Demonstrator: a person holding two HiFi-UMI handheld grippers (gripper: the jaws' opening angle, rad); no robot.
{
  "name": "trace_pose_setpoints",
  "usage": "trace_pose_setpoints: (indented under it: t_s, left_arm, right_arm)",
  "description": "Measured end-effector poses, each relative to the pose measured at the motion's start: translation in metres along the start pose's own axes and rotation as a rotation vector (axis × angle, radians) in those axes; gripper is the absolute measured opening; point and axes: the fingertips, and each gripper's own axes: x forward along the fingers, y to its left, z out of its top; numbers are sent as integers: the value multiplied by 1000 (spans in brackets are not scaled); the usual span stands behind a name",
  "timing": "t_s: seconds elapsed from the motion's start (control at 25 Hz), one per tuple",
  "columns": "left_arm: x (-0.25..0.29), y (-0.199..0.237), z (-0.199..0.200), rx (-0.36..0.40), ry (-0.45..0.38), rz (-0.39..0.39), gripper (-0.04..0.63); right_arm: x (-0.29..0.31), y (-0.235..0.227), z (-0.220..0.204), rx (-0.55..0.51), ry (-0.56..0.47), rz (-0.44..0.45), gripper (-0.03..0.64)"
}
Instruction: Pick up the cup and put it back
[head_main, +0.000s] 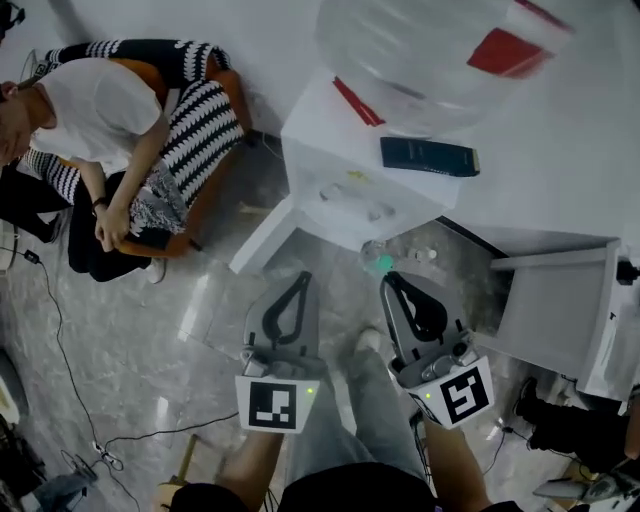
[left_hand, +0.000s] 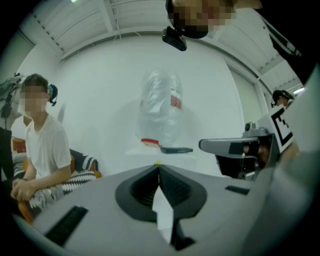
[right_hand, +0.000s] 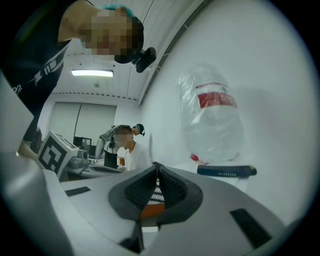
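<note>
Claws closed, empty: left claw (head_main: 299, 277), right claw (head_main: 389, 279), facing water dispenser (head_main: 325, 150).

Colour rundown: the water dispenser (head_main: 335, 195) is plain white. The bottle (head_main: 430, 50) on it is clear with a red label, and a blackish-navy slab (head_main: 429, 156) sits by the right edge of the dispenser's top. The left gripper (head_main: 298, 276) and right gripper (head_main: 388, 278) are both grey with black ribbed linings, each with a black-and-white marker cube (head_main: 272, 404) and a tiny green light. The armchair (head_main: 228, 85) is orange under a black-and-white zigzag throw (head_main: 200, 125). The seated person's tee (head_main: 100, 110) is white. The floor (head_main: 120, 340) is glossy grey marble.
</note>
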Motion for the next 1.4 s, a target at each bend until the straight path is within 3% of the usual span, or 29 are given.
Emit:
trace_pose_setpoints:
  t_s: [0.12,0.28,0.48,0.8,1.08,1.16,1.32,1.4]
  left_arm:
    - [24,-5,-72,-40,23,0,12]
    - [52,-11,-174,14,62,-38,13]
    - [91,-11,-303,59,66,-118,12]
    - [126,-5,-473,70,56,-160,12]
    - [146,11,-564,68,25,-161,12]
    - [152,15,-576,58,9,-158,13]
    - [153,22,-587,37,4,-159,12]
    - [150,29,-590,34,4,-148,13]
  right_arm:
    - [1,3,-69,-15,41,89,11]
    - [5,-2,-178,-25,59,147,11]
    - [16,-11,-318,-18,54,158,11]
    - [25,-24,-498,6,35,100,11]
    - [37,-37,-605,4,9,70,27]
    - [42,-41,-628,1,21,71,147]
    - [52,-48,-659,-18,56,29,199]
    - [61,-56,-671,0,72,-16,266]
